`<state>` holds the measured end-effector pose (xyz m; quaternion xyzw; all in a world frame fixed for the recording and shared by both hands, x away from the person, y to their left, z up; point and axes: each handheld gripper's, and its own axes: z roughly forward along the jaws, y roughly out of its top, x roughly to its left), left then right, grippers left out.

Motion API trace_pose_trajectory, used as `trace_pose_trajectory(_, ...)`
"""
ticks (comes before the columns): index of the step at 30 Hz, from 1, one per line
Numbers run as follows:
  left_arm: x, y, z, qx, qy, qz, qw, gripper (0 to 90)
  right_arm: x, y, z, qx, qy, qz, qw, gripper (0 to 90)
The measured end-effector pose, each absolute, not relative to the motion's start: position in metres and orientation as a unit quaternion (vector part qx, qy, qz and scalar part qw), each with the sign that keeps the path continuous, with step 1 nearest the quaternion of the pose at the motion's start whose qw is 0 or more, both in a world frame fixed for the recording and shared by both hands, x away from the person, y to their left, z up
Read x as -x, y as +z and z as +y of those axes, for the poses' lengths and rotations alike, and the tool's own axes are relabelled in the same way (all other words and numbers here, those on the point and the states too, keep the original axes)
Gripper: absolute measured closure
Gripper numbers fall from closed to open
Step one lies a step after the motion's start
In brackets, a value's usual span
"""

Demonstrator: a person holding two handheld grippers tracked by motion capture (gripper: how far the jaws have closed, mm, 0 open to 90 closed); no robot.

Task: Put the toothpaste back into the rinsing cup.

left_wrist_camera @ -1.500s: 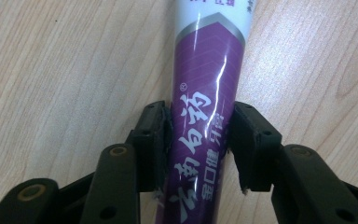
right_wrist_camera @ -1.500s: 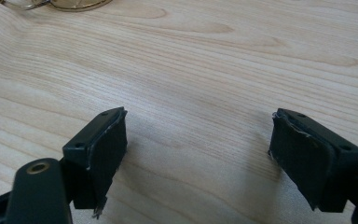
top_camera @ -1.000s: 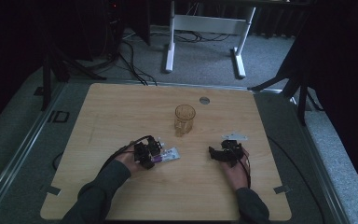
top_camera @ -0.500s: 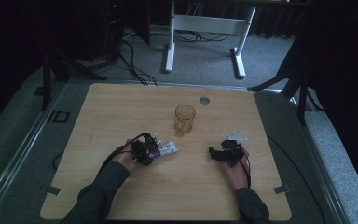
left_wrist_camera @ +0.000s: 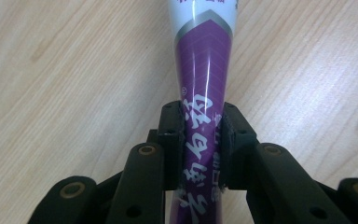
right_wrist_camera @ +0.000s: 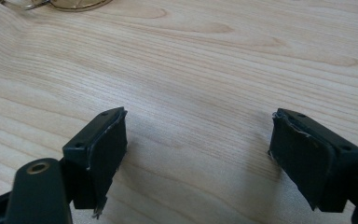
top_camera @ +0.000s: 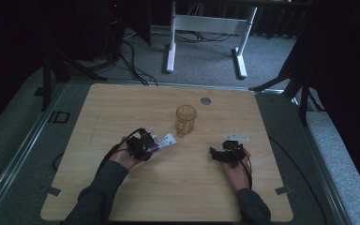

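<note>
On the table [top_camera: 122, 108], the tube [top_camera: 165, 141] lies just left of the glass [top_camera: 185, 120].

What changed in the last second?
The left gripper closed its jaws onto the purple end of the toothpaste tube and shifted slightly with it; the tube now sits clamped between its pads. The right gripper, jaws open over bare wood, the amber glass and the table stayed put.

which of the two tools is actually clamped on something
The left tool: its black pads press on the narrow end of the purple-and-white tube. The right tool stands open over bare wooden table.
</note>
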<state>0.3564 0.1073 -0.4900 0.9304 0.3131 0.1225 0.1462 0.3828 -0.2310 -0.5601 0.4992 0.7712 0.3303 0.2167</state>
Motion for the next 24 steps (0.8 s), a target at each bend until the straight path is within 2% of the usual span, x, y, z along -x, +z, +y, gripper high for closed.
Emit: trace_pose_trajectory(24,-0.363,-0.476,0.114,-0.898,0.140,0.358,0.216,73.6,-0.383,-0.560,-0.231,-0.499,0.331,0.771,0.217,18.6)
